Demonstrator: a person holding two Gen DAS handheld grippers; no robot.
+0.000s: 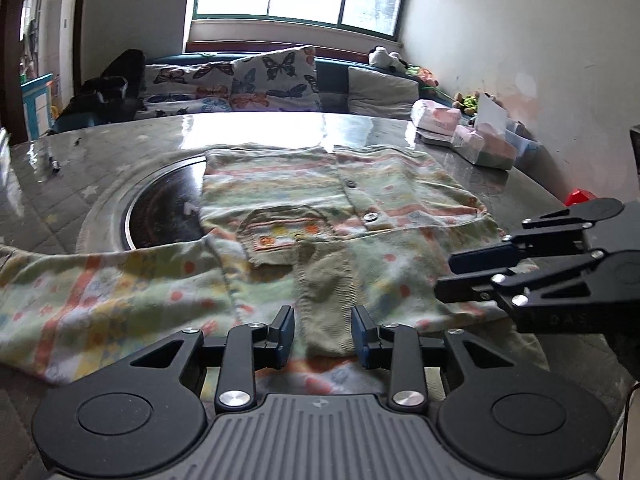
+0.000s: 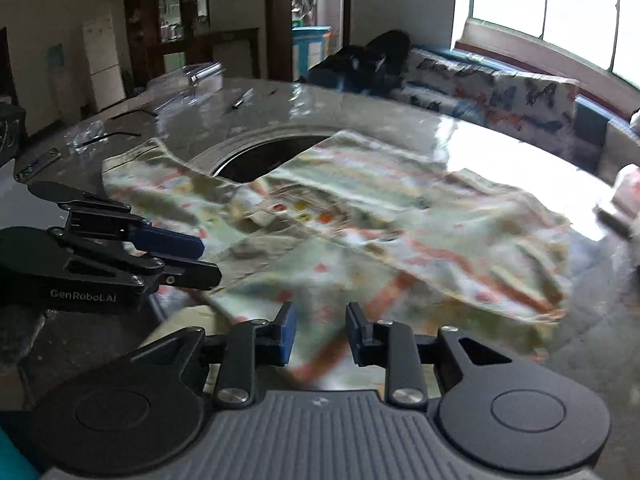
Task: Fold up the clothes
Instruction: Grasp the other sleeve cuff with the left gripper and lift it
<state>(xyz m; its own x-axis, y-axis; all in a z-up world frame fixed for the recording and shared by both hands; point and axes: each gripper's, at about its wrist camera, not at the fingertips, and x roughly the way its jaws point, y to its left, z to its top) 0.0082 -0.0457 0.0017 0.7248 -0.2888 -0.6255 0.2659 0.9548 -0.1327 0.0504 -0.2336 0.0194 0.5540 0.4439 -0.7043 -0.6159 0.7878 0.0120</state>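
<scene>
A small pale green patterned cardigan (image 1: 328, 208) with buttons and a chest pocket lies spread on the grey table (image 1: 120, 140). One sleeve (image 1: 100, 292) stretches left; the other is folded over the body, its ribbed cuff (image 1: 326, 308) between my left gripper's fingers. My left gripper (image 1: 323, 332) is open just above the cuff. My right gripper (image 1: 464, 276) enters from the right, open, over the garment's right edge. In the right wrist view the cardigan (image 2: 380, 232) is blurred, my right gripper (image 2: 320, 332) is open over its near edge, and the left gripper (image 2: 192, 256) is at the left.
A round dark recess (image 1: 164, 208) in the table lies partly under the cardigan. Packets and boxes (image 1: 472, 132) sit at the far right of the table, a small dark object (image 1: 54, 165) at the far left. A sofa with butterfly cushions (image 1: 240, 84) stands behind.
</scene>
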